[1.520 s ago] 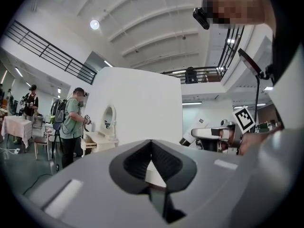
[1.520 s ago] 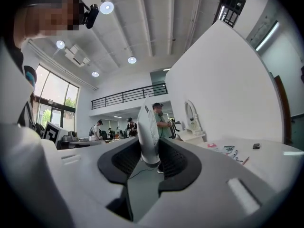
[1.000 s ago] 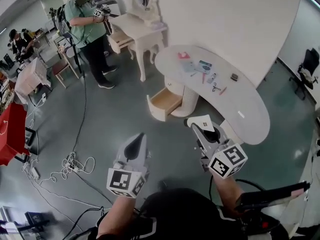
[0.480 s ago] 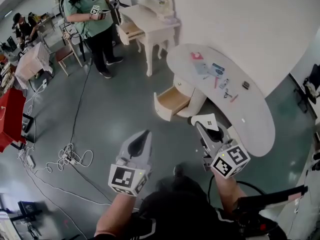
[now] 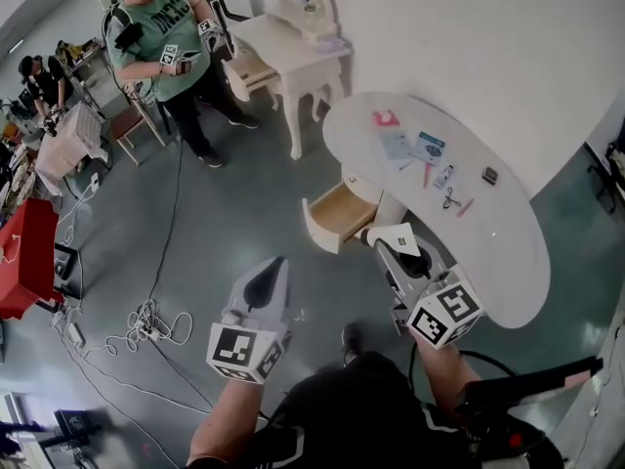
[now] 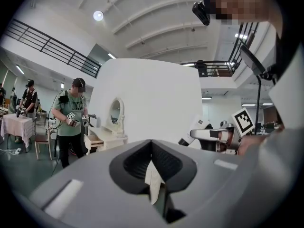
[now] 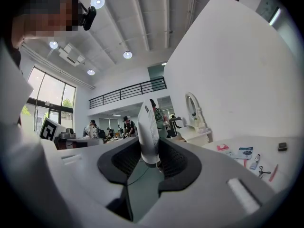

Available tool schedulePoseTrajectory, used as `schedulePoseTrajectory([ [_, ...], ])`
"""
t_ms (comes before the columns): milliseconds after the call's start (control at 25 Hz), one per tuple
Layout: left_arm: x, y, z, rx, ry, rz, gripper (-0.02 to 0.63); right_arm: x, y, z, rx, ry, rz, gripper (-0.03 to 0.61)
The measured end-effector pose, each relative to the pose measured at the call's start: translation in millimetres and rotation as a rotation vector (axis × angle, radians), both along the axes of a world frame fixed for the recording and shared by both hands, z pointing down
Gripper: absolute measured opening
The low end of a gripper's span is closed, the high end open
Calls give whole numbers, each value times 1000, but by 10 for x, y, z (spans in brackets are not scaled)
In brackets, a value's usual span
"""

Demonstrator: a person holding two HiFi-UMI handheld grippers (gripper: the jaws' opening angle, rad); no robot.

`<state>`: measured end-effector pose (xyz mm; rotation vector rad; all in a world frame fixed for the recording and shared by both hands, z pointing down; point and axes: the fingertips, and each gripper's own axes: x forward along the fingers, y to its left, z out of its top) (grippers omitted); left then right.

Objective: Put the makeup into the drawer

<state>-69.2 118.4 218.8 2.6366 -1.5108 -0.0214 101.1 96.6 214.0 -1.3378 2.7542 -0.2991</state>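
White and flat, a plastic makeup tube [image 7: 148, 127] stands upright between the jaws of the right gripper [image 5: 398, 254], which are closed partway and pinch its lower end. The left gripper [image 5: 274, 270] has its jaws together and carries nothing. Both hang over the grey floor [image 5: 225, 213], near the open wood-lined drawer [image 5: 340, 211] under the white oval table [image 5: 508, 252]. On the tabletop lie a red packet [image 5: 386, 118], a blue-printed card [image 5: 427, 148] and a small dark case [image 5: 490, 175].
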Motion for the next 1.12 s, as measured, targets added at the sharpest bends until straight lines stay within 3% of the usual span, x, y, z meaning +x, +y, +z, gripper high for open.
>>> schedulePoseTrajectory([
  [600,491,-1305,-29,8,-42,-4,-2,442,-1220,-19,26,2,-34,121],
  [920,320,-1887,101,-19,-23,1,-2,246,-1776,115,-10,13,-23,121],
  [1120,82,-2217,128,-26,-17,49,-2,-7,-2097,89,-19,14,19,123],
])
